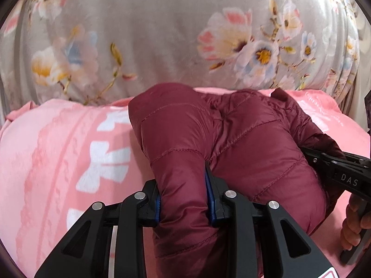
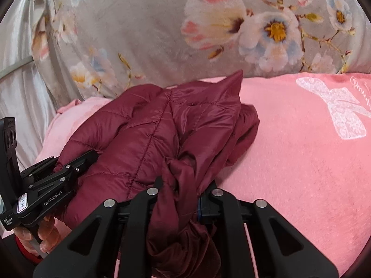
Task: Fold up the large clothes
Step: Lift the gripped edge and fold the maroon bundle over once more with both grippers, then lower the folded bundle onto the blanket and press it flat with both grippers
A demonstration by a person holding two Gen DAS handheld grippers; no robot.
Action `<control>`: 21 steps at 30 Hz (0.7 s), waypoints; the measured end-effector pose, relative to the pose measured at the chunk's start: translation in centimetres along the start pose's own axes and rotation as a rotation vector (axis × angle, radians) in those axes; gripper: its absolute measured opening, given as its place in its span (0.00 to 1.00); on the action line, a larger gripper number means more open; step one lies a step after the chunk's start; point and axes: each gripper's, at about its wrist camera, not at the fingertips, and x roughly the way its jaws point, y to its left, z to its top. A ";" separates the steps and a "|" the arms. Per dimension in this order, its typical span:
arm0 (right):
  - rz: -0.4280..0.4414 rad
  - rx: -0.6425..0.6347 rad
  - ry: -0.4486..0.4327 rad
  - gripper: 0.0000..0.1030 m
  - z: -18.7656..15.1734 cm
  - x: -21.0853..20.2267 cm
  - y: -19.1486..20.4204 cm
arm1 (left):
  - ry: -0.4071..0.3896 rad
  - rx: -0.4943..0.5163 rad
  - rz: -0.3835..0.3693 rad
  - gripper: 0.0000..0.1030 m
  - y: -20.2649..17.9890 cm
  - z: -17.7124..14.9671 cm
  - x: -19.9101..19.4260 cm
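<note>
One dark red quilted jacket (image 1: 231,143) is seen lying bunched on one pink blanket (image 1: 58,162), which carries white bow prints; two whole bows are counted in the left wrist view and one in the right wrist view. Behind the blanket, one grey cloth with flowers (image 1: 150,34) is hung. At the left, a thick padded fold of the jacket is clenched by the left gripper (image 1: 184,199), its blue pads pressed against the fabric. At the right, a twisted, thinner bunch of the same jacket is grasped by the right gripper (image 2: 179,199). Two grippers are counted, each held by one hand (image 2: 34,236).
</note>
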 end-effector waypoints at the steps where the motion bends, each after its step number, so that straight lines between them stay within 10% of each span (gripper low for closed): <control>1: 0.000 0.011 0.011 0.12 -0.1 0.2 -0.2 | 0.010 -0.015 -0.005 0.28 0.3 -0.1 0.2; 13: -0.066 0.205 0.071 0.42 -0.6 -4.2 -3.7 | 0.187 -0.127 0.136 0.65 2.6 -0.3 -1.8; 17: -0.112 0.138 0.060 0.16 0.7 -6.6 -1.9 | 0.243 -0.156 0.212 0.65 2.1 1.1 -3.7; 21: -0.206 -0.024 0.058 0.12 2.2 -5.8 2.0 | 0.292 -0.213 0.220 0.65 0.7 2.9 -3.6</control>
